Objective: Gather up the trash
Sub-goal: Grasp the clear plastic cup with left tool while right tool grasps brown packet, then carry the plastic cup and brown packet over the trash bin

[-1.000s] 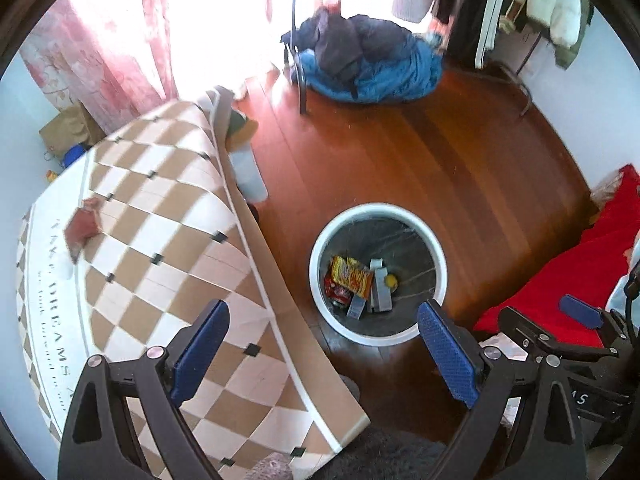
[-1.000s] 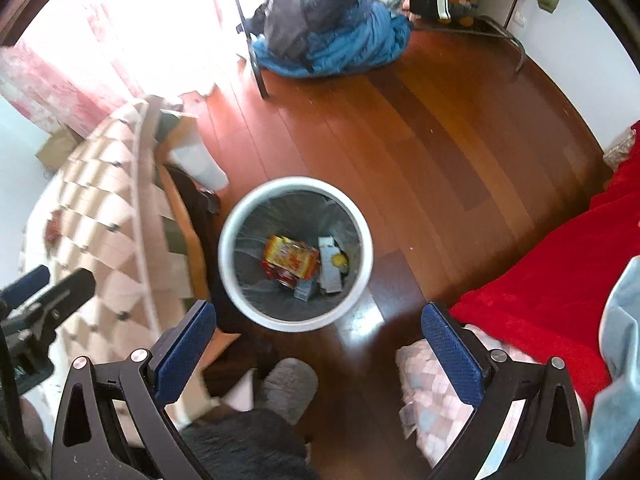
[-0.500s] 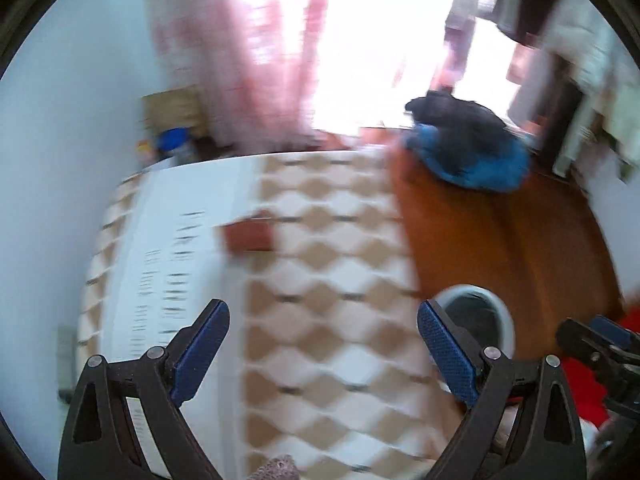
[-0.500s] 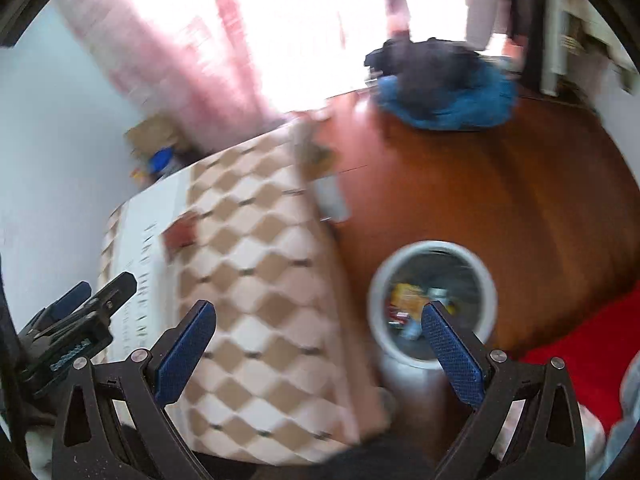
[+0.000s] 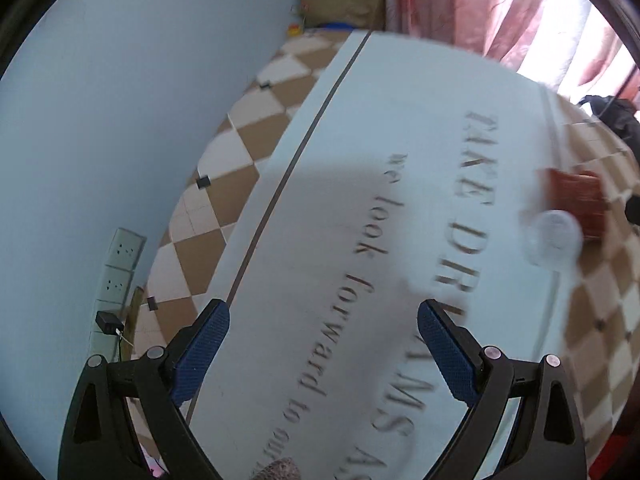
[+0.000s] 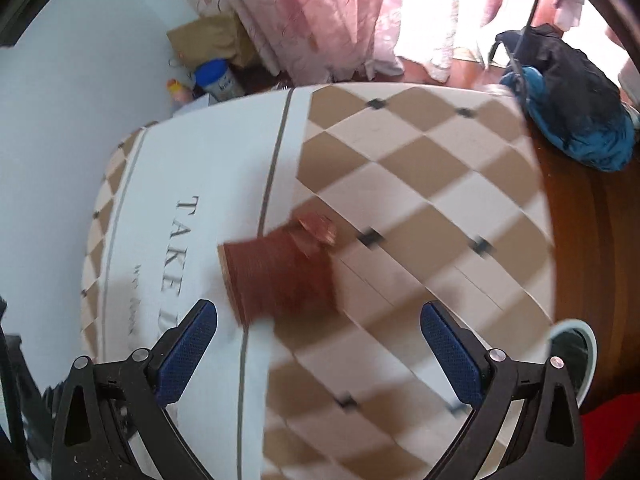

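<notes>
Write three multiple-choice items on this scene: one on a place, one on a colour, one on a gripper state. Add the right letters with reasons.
1. Where does the crumpled reddish-brown wrapper lie?
A. on the checkered table cover
B. in the white round trash bin
C. on the wooden floor

2. What colour are the pads of the right gripper?
A. red
B. blue
C. white

3. How does the left gripper stand?
A. shut on the wrapper
B. shut on nothing
C. open and holding nothing

Answers:
1 A, the wrapper rests on the cover near the printed lettering.
2 B, both pads show dark blue.
3 C, its jaws stand wide apart with only the cover between them.
</notes>
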`<state>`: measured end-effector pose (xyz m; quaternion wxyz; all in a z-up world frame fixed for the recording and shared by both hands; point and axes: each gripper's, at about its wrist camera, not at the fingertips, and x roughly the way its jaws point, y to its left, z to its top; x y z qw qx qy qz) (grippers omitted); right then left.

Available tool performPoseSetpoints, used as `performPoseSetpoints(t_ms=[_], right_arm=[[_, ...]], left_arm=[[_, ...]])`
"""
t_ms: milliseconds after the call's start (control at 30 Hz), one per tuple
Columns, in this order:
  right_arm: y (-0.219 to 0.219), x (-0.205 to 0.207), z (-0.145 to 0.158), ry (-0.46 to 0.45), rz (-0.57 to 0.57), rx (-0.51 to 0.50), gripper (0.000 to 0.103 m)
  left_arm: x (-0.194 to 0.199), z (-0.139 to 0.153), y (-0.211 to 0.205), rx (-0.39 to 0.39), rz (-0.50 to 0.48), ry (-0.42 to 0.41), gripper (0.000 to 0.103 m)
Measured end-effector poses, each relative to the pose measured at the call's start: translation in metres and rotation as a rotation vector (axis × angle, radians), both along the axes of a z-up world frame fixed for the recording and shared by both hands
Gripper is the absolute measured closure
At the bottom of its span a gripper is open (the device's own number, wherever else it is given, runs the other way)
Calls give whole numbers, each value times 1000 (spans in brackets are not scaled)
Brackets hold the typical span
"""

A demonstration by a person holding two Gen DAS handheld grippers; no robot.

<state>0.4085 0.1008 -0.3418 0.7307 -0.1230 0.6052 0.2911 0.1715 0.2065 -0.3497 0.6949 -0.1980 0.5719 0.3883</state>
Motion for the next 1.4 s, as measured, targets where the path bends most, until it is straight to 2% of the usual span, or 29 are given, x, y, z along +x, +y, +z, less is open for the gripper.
performPoseSetpoints(t_ms=[33,167,200,233,267,300,333,433,533,600,667,800,867,900,933,967,1033,1200,1400], right_arm=[[11,3,-9,0,12,-24,2],[35,5,-33,-2,49,-74,19],[39,1,-31,-33,69,-73,29],[41,-3,-30,-62,89,-94,33],[40,-5,-28,-82,100,-101,48],[37,-8,-25,-98,111,-95,67],[30,-8,-22,-92,110,-82,72],[1,-1,-16,-77,54,-57,76],[-36,11,-16,-66,-16,-43,77],[-56,21,-17,-27,-57,-13,80],[-68,26,-16,-28,-65,-18,80],[-81,34,-17,0,-79,-2,80],[-82,32,-18,7,-85,1,80],[-82,31,-18,8,-83,2,80],[-81,29,-20,7,-82,4,81],[-83,27,-20,8,-81,7,82],[-84,26,-19,-1,-82,13,83],[-101,10,6,-49,-77,46,83],[-141,-10,62,-104,-94,144,83]], left_arm=[[2,-5,4,-10,-6,-4,7],[10,-16,10,-34,-25,-2,7],[14,-17,10,-40,-40,-4,7],[17,-18,10,-40,-47,-8,7],[20,-17,9,-39,-53,-12,7],[24,-14,6,-45,-66,-31,7],[27,-13,6,-52,-71,-49,7],[35,2,-8,-86,-99,-133,7],[45,14,-29,-101,-176,-190,7],[58,14,-42,-115,-226,-203,7],[70,10,-50,-142,-263,-213,7],[92,-6,-60,-156,-317,-166,8],[98,-7,-60,-165,-317,-183,17],[101,-7,-60,-162,-318,-187,41],[103,-6,-63,-147,-323,-178,55],[105,-3,-67,-121,-341,-179,63],[109,-3,-71,-124,-354,-181,63],[101,19,-86,-40,-382,-189,63],[84,79,-116,43,-417,-276,63]])
